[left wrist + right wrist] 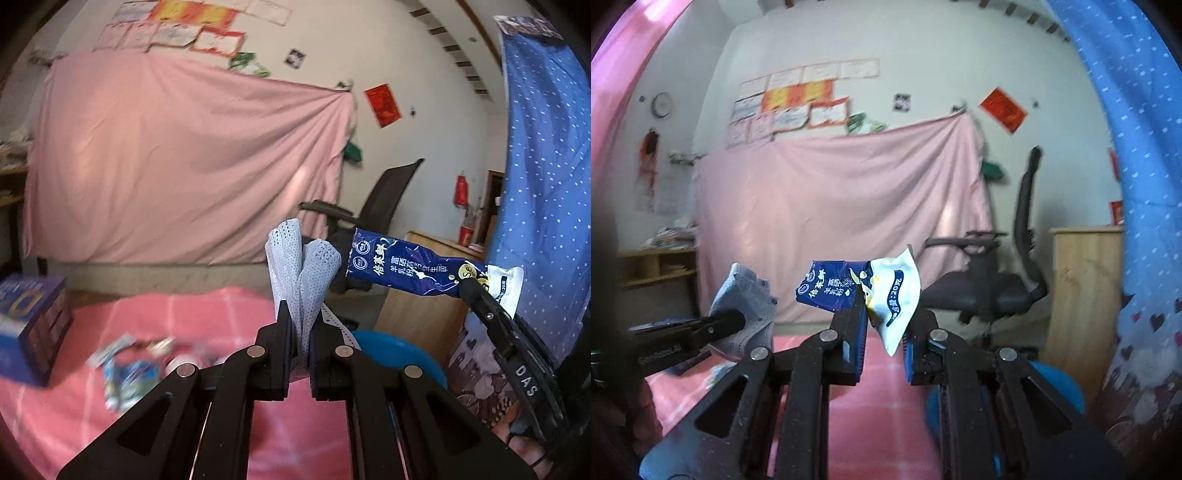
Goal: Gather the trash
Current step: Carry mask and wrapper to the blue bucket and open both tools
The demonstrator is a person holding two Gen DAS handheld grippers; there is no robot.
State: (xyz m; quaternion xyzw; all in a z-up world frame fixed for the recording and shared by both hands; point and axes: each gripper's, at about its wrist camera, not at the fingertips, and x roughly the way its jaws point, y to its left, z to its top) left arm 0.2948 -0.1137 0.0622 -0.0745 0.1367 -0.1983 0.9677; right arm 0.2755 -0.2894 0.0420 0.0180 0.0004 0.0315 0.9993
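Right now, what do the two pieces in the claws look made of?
White perforated sheet in the left claw: soft nonwoven fabric, matte, probably; dotted holes, limp folds. Blue-and-white sachet in the right claw: glossy printed plastic film, creased.

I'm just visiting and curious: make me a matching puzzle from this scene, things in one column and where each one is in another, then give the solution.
Things:
1. white mesh wrapper
2. blue and white sachet
3. blue basin
4. blue box

Places:
A. on the pink cloth
B. in the right gripper
C. in the left gripper
D. low beside the table

Pairs: 1-C, 2-B, 3-D, 4-A
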